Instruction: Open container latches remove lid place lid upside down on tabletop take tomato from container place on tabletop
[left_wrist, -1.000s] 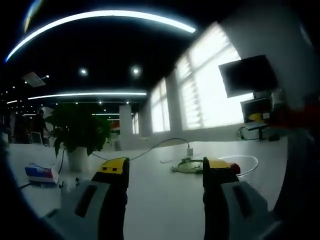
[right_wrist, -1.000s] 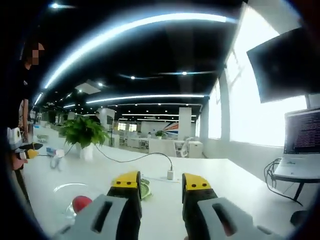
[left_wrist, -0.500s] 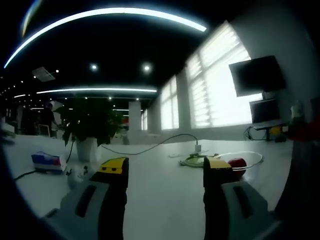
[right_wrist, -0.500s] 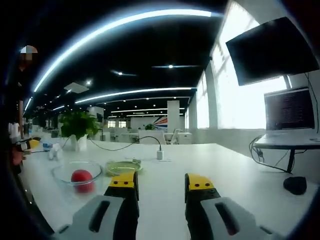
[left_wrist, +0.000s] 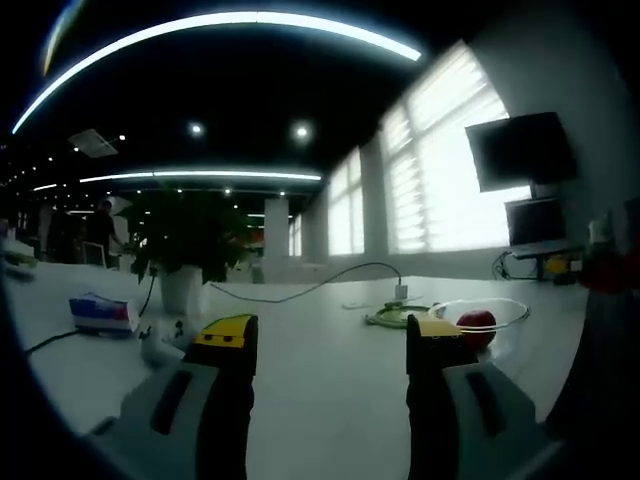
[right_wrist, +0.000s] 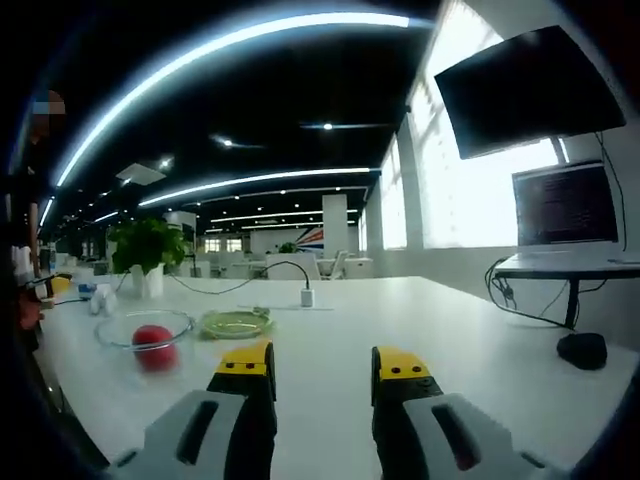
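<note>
A red tomato (left_wrist: 476, 325) (right_wrist: 152, 340) sits inside a clear, lidless container (left_wrist: 482, 303) (right_wrist: 120, 328) on the white table. The green lid (left_wrist: 392, 319) (right_wrist: 235, 323) lies flat on the table right beside the container; which side faces up I cannot tell. My left gripper (left_wrist: 328, 335) is open and holds nothing, with the container ahead and to its right. My right gripper (right_wrist: 322, 362) is open and holds nothing, with the container ahead and to its left. Both grippers hover low over the table, apart from the objects.
A potted plant (left_wrist: 183, 250) (right_wrist: 145, 255), a blue and red box (left_wrist: 100, 312) and a white charger with its cable (left_wrist: 400, 292) (right_wrist: 307, 297) sit on the table. A mouse (right_wrist: 580, 350) and a screen (right_wrist: 565, 205) are at the right. A person (right_wrist: 20, 290) stands at the left.
Both views have shifted as the hands moved, and the right one now looks more level across the table. Container, tomato and lid stay in place. Both grippers stay open.
</note>
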